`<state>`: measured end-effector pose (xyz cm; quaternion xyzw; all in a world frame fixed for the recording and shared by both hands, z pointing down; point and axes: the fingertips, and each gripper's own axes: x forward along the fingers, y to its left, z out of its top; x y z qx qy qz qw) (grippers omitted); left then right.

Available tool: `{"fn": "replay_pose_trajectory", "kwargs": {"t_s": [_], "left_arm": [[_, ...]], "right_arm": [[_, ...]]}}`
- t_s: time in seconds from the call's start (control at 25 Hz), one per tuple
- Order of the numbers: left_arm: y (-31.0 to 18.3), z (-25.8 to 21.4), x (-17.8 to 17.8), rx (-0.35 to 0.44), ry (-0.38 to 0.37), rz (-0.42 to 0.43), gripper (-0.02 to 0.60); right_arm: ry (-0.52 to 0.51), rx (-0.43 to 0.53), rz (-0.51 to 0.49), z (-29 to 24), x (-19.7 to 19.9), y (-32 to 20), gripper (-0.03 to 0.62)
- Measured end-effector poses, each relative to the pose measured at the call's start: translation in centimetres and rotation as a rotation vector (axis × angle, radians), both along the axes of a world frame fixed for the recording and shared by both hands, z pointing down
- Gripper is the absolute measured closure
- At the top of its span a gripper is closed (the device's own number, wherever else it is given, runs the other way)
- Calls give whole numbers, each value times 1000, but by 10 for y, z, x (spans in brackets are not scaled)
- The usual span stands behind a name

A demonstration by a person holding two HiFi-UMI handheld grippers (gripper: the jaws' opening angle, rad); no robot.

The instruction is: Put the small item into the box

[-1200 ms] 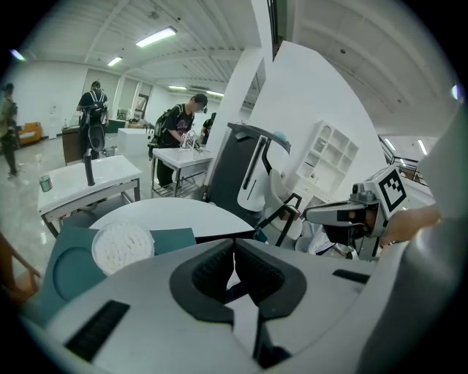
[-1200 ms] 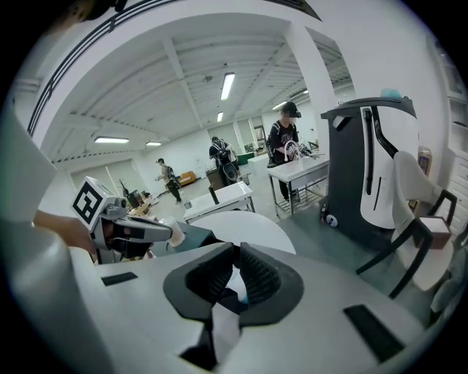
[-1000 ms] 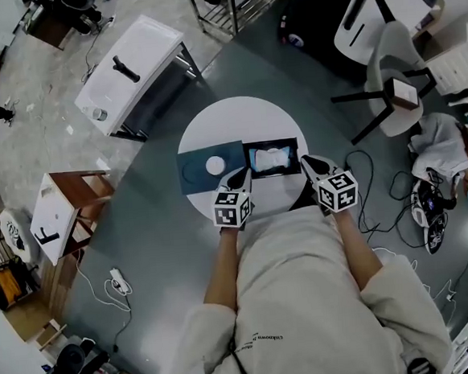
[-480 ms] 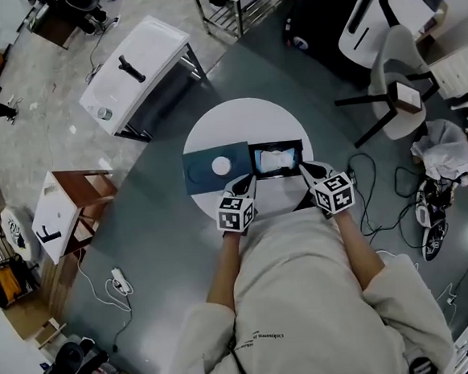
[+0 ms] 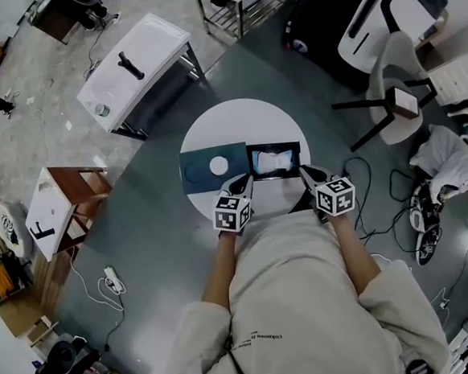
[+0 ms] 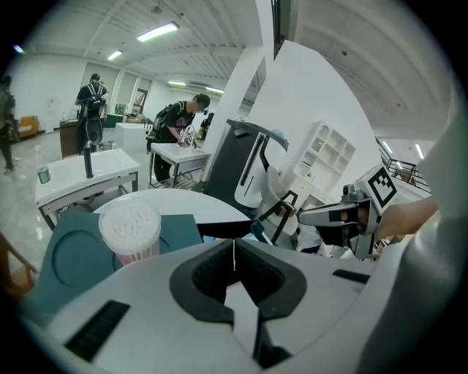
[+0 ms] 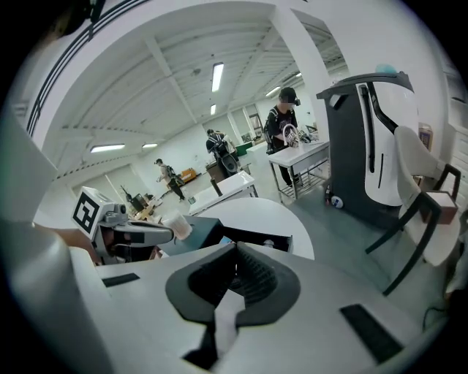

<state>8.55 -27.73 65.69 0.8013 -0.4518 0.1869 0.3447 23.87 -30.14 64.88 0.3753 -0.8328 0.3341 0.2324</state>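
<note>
- Standing upright on a flat teal sheet [image 5: 196, 170], the small item [image 5: 218, 166] is a little round tub packed with what look like cotton swabs; it sits just left of the open dark box [image 5: 273, 145] on the round white table [image 5: 241, 117]
- The left gripper [image 5: 241, 177] hovers over the table's near edge, near the small item, its jaws pressed together with nothing between them
- The right gripper [image 5: 307, 171] hangs by the box's near right corner, its jaws likewise closed and empty
- By its look the small item should be very light, with thin, smooth plastic walls: stiff enough for a gentle pinch, but apt to slip or topple if nudged
- The likely best hold is across the side wall at about mid height, one jaw on each side, keeping it upright
- I cannot tell whether it has a lid; its top shows as bare swab ends in the left gripper view, so tilting it might spill them
- The box holds some white padding [image 5: 274, 161], which should give a soft landing
</note>
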Motion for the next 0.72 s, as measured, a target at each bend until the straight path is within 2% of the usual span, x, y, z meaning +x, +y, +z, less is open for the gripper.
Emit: {"fn": "replay_pose_trajectory", "kwargs": {"t_s": [0.36, 0.72], "left_arm": [[1, 3, -1, -1, 1, 7, 560], [18, 6, 2, -36, 7, 9, 560]], "right_arm": [[3, 26, -25, -2, -9, 0, 560], [-16, 14, -3, -10, -6, 11, 560]]}}
